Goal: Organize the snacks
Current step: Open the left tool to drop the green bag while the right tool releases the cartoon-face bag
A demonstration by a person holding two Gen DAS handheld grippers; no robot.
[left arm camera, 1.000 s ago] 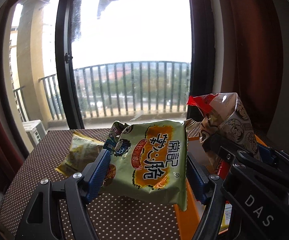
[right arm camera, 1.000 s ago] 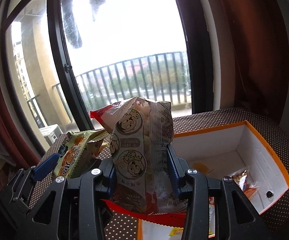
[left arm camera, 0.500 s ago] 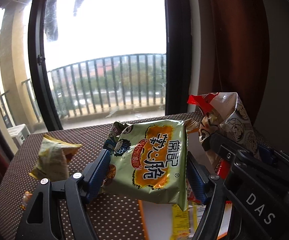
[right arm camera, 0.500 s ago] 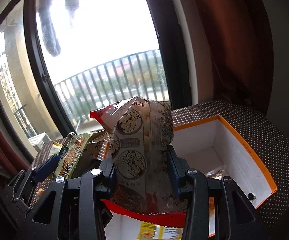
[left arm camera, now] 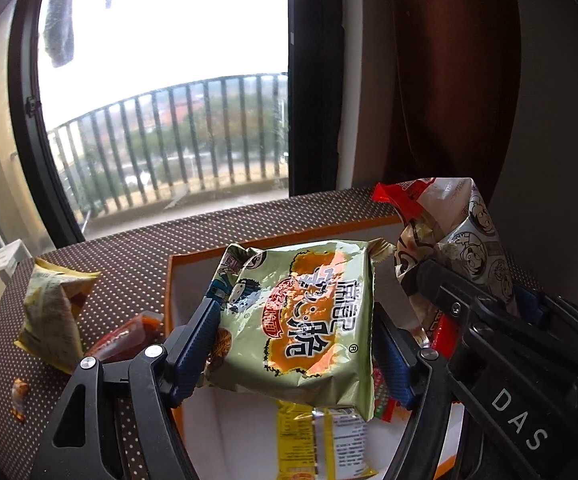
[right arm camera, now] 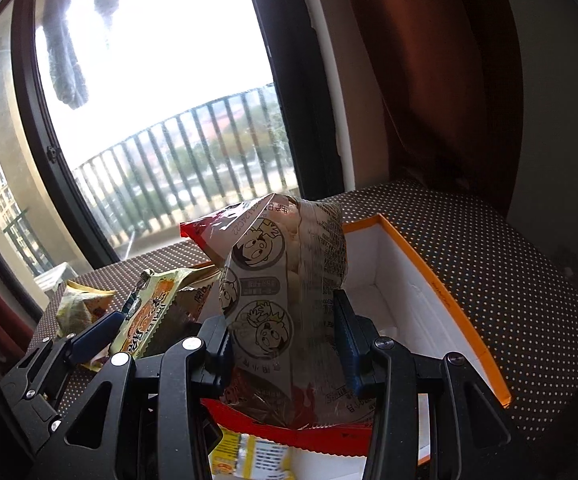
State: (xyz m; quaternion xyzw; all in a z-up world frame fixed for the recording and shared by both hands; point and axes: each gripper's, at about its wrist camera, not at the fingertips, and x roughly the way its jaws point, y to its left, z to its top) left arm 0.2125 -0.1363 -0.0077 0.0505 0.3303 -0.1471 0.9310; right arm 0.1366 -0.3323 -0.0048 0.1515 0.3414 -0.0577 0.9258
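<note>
- The left tongs [left arm camera: 293, 344] are pinching a green instant-noodle packet [left arm camera: 301, 320]; a second ago that packet hung over the bare dotted surface [left arm camera: 129, 256] to the left of the orange-rimmed box [left arm camera: 171, 280], and now it hangs over the box's white inside.
- The right tongs [right arm camera: 285, 344] are clamped on a clear cartoon-printed snack bag [right arm camera: 285, 280] with a red edge, held upright. It too has travelled: it now sits above the near end of the box [right arm camera: 429, 268], whose far right wall shows closer and more steeply than before.
- Both packets are therefore at the box but not in it; neither touches the floor of the box as far as the two views show.
- Inside the box, below the noodle packet, lies a yellow-labelled packet [left arm camera: 321, 440], so some snacks are already stowed.
- Left of the box, on the surface, three items remain: a crumpled yellow-green packet [left arm camera: 55, 316], a red sachet [left arm camera: 125, 336] just beside the box's left wall, and a small wrapped sweet [left arm camera: 19, 396] nearer the camera.
- Judged from this, the carry is finished and the release is the step in hand; lowering each packet before letting go would keep them from landing on the rim.
- The two tongs are close together, so opening one at a time looks safer.
</note>
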